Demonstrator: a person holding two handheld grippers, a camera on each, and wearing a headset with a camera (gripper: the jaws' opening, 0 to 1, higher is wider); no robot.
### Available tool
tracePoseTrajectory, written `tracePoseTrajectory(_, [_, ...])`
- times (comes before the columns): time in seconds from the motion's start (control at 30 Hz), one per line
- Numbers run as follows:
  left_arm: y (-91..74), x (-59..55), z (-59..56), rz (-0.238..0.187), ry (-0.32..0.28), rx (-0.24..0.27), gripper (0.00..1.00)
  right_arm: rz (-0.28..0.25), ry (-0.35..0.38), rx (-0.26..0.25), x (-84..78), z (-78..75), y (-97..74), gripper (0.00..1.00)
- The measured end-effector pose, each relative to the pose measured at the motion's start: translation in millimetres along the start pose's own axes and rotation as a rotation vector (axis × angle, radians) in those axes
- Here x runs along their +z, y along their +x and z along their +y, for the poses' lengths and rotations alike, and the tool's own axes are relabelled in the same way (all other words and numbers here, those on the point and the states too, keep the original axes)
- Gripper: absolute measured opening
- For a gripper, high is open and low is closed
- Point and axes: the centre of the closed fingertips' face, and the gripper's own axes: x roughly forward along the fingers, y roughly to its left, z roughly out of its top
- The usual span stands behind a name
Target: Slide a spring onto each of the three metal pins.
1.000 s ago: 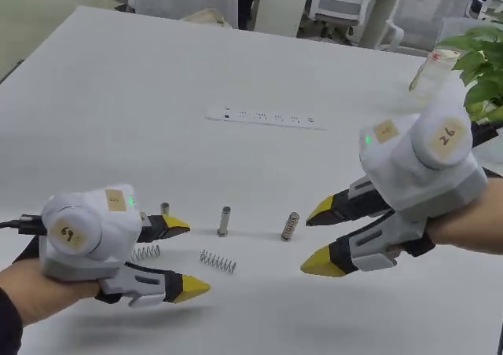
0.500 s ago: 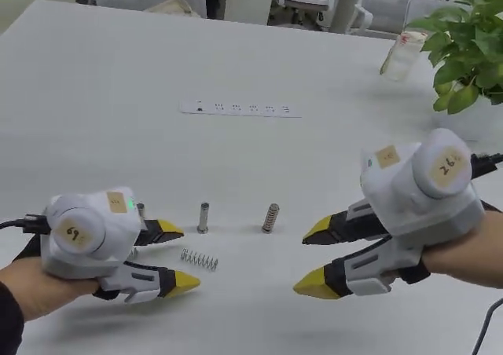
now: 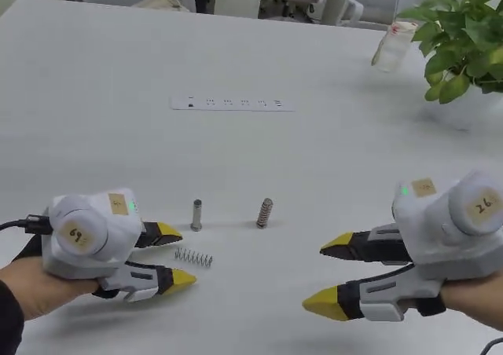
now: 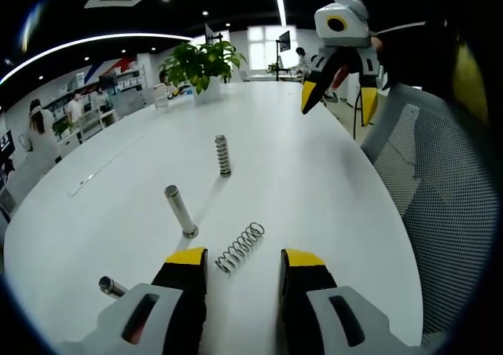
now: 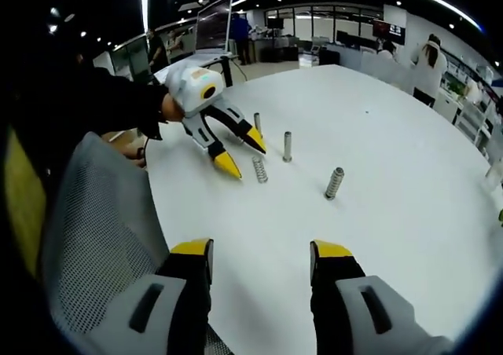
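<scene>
On the white table stand a bare metal pin (image 3: 196,214) and, to its right, a pin wearing a spring (image 3: 265,212). A loose spring (image 3: 194,256) lies in front of the bare pin. My left gripper (image 3: 177,254) is open, its yellow tips on either side of that spring's left end. In the left gripper view the loose spring (image 4: 240,247) lies just ahead of the jaws, with another bare pin (image 4: 110,286) low at the left. My right gripper (image 3: 327,272) is open and holds nothing, off to the right of the pins. The right gripper view shows the sprung pin (image 5: 335,183) well ahead.
A white power strip (image 3: 232,104) lies across the middle of the table. A green plant (image 3: 460,25) and a clear bottle (image 3: 391,45) stand at the far right. Office chairs line the far edge. A mesh chair (image 5: 94,214) sits at the near side.
My right gripper has drawn back toward me and to the right, away from the sprung pin. The left gripper has edged closer to the loose spring. The head camera has shifted.
</scene>
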Motion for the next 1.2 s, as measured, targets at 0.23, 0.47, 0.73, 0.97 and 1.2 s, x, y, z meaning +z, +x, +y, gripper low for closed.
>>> tracePoseTrajectory(0.23, [1.6, -0.6, -0.9, 0.015, 0.012, -0.004, 0.29, -0.089, 0.047, -0.048, 7.9, -10.9, -7.5, 0.59])
tracePoseTrajectory(0.47, [2.5, -3.4, 0.5, 0.029, 0.012, -0.003, 0.26, -0.119, 0.076, -0.085, 8.9, -19.3, -11.1, 0.69])
tracePoseTrajectory(0.73, [2.0, -8.7, 2.0, 0.056, -0.006, 0.006, 0.20, -0.132, 0.084, -0.104, 9.9, -23.8, -11.8, 0.77])
tracePoseTrajectory(0.97, [-1.5, -9.5, 0.2, 0.064, -0.042, 0.005, 0.14, -0.135, 0.086, -0.101, 10.3, -25.4, -12.1, 0.77])
tracePoseTrajectory(1.2, [-2.6, -11.2, -2.9, 0.074, -0.038, 0.008, 0.09, -0.137, 0.086, -0.094, 10.5, -24.8, -11.9, 0.76])
